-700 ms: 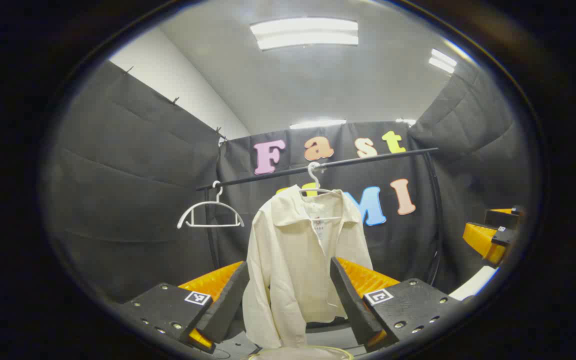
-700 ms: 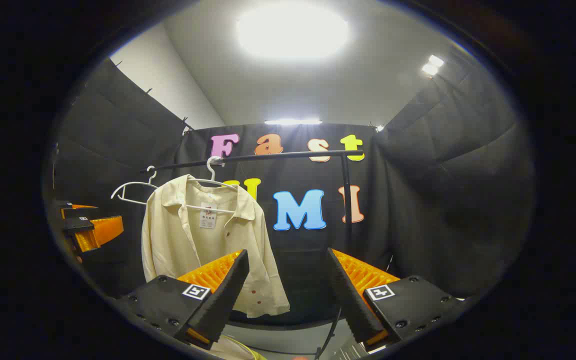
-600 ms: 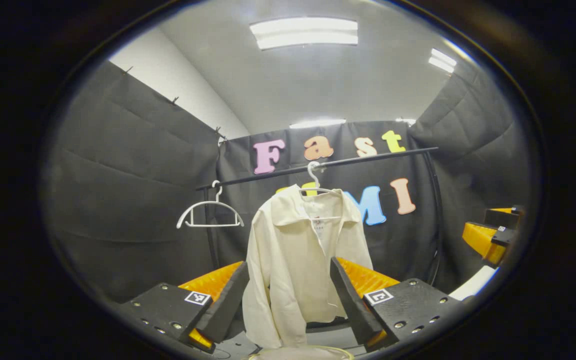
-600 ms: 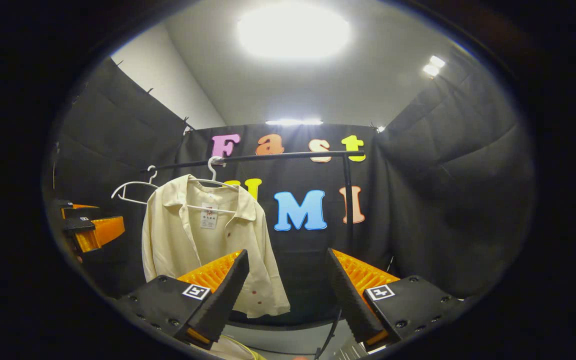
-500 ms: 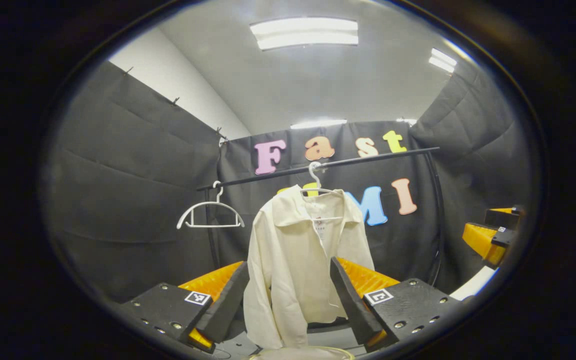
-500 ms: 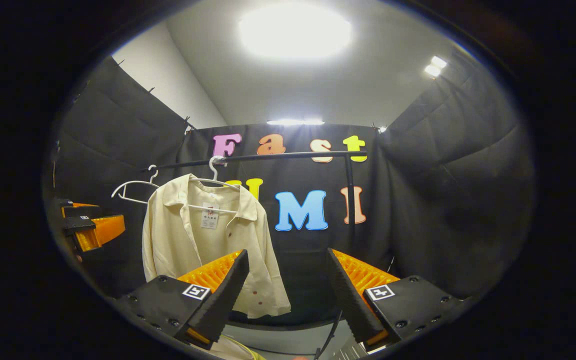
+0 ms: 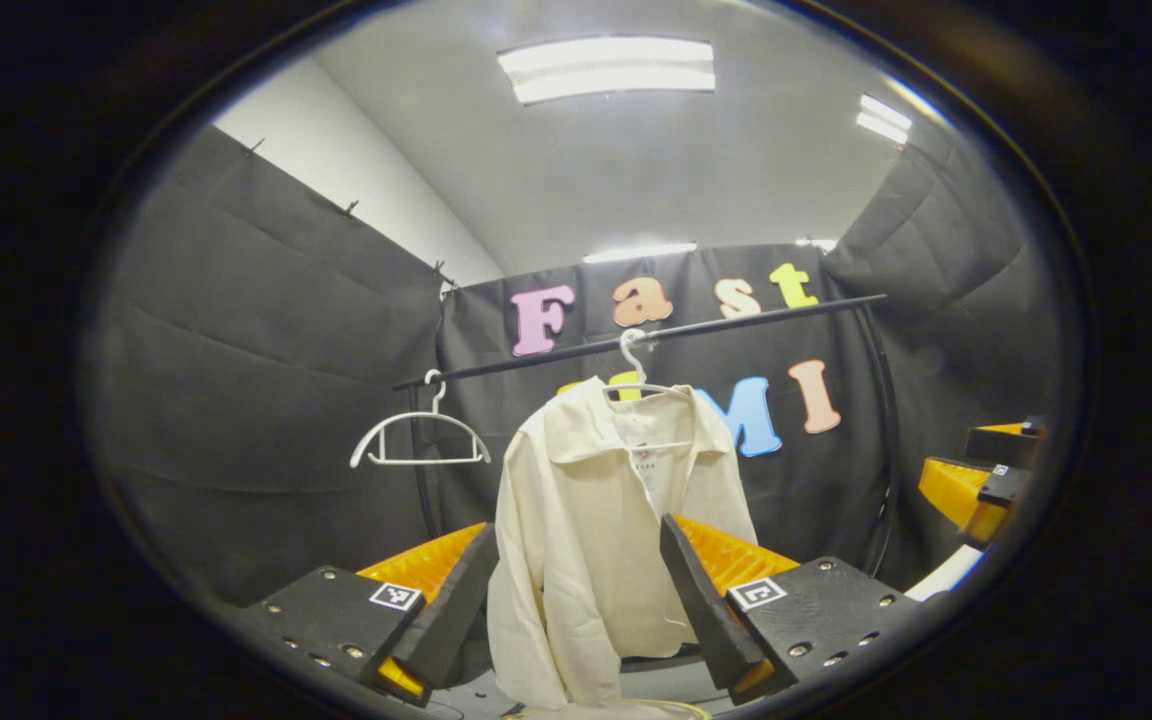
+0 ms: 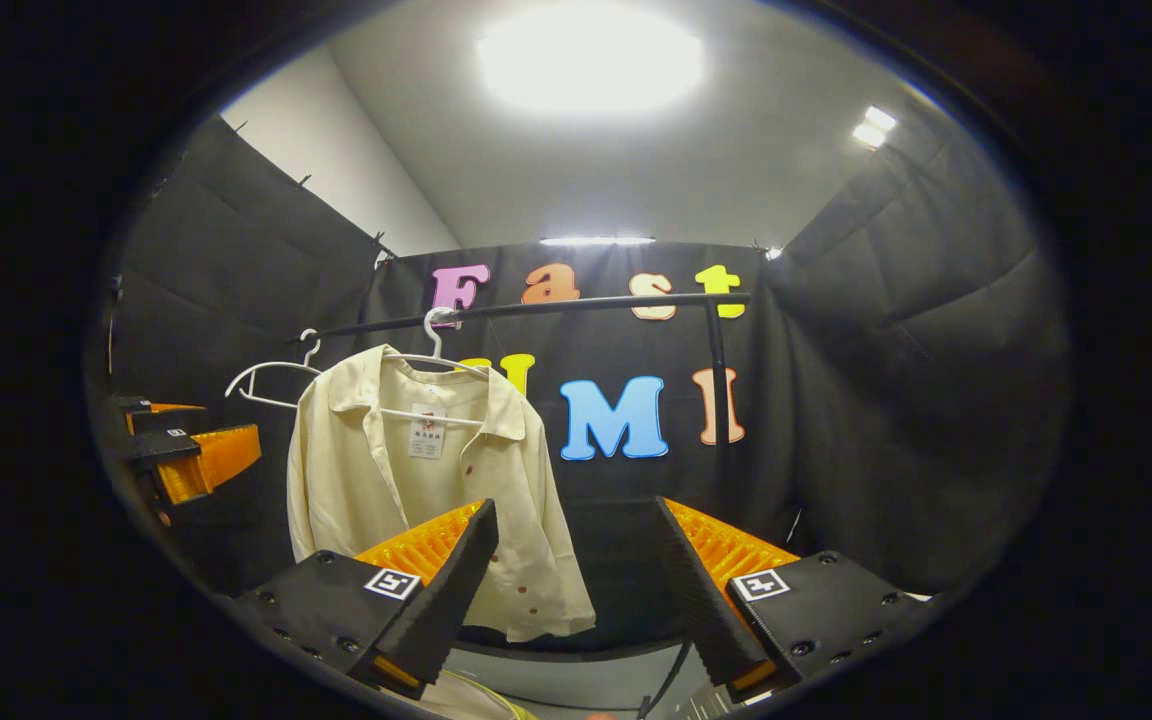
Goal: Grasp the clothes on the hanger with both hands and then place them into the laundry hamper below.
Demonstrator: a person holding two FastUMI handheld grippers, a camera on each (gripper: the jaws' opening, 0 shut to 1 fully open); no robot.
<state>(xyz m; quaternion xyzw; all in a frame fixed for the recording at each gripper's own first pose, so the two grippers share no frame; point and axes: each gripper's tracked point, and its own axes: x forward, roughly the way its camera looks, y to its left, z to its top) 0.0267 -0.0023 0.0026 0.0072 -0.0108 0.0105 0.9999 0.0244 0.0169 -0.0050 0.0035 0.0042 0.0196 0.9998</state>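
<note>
Black-cloth booth, shirt (image 7: pixel 596 520) hung on rail (image 7: pixel 636 338). Shirt sat slightly larger vs 0.5 s earlier: approach underway. Left gripper (image 7: pixel 576 600), right gripper (image 8: pixel 576 590) both wide, empty.

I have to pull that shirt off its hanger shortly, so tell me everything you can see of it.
The shirt is cream, of a light woven-looking cloth, with a spread collar, long sleeves hanging limp and small dark buttons down the front. It is open at the neck, where a paper tag dangles. It hangs on a white hanger hooked over the black rail, its hem loose. Neither hand-held gripper touches it; both are open, short of the cloth.
</note>
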